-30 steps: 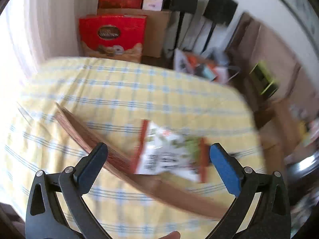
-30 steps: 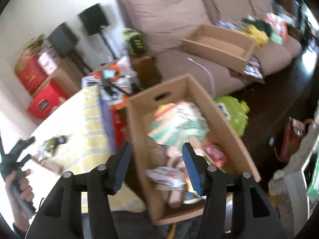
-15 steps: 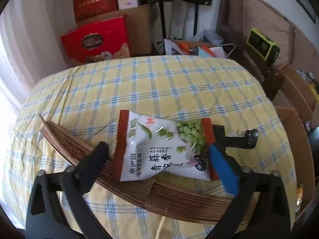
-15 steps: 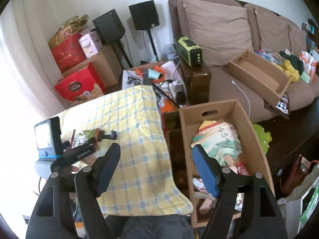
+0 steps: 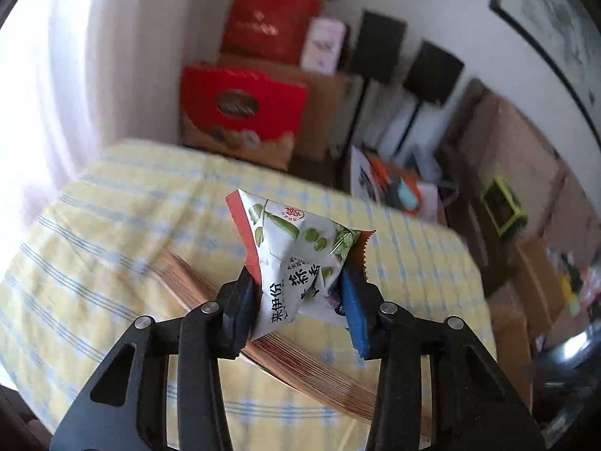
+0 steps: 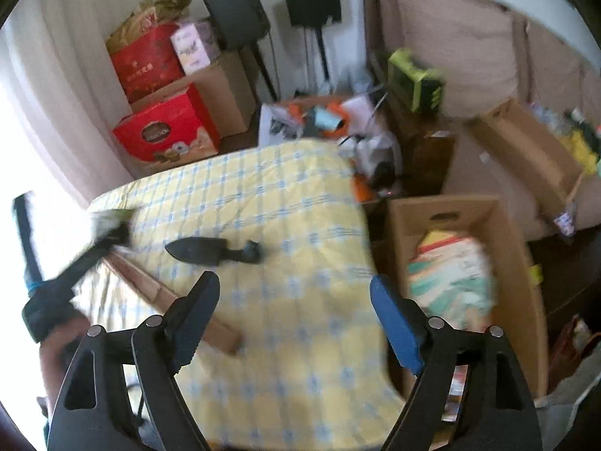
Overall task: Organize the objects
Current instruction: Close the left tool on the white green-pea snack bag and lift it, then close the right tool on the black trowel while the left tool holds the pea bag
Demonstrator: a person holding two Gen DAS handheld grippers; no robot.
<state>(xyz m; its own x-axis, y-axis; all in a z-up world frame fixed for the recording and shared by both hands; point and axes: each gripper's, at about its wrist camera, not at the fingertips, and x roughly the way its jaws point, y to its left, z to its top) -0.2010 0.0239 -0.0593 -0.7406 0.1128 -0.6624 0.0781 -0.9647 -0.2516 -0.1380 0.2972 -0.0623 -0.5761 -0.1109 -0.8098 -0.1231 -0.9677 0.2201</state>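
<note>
A white snack packet [image 5: 296, 259] with green peas and red ends hangs crumpled above the yellow checked table [image 5: 131, 206]. My left gripper [image 5: 296, 293] is closing its jaws on the packet's lower part, and both pads press into it. Below it lies a flat brown ribbed stack [image 5: 285, 357]. In the right wrist view my right gripper [image 6: 293, 285] hovers over the tablecloth, its jaws opening with nothing between them. A black tool [image 6: 214, 250] lies ahead of it on the cloth. The left gripper [image 6: 109, 236] shows blurred at the left edge.
A cardboard box [image 6: 443, 203] holding several packets [image 6: 450, 274] stands right of the table. Red gift boxes [image 6: 165, 135] and two black speakers [image 6: 311, 0] line the far wall. A brown sofa [image 6: 450, 30] carries another open carton [image 6: 526, 143]. Clutter fills the gap behind the table.
The left gripper closed on the snack packet and lifted it off the brown stack. The right gripper swung left from over the cardboard box to over the table, its jaws widening.
</note>
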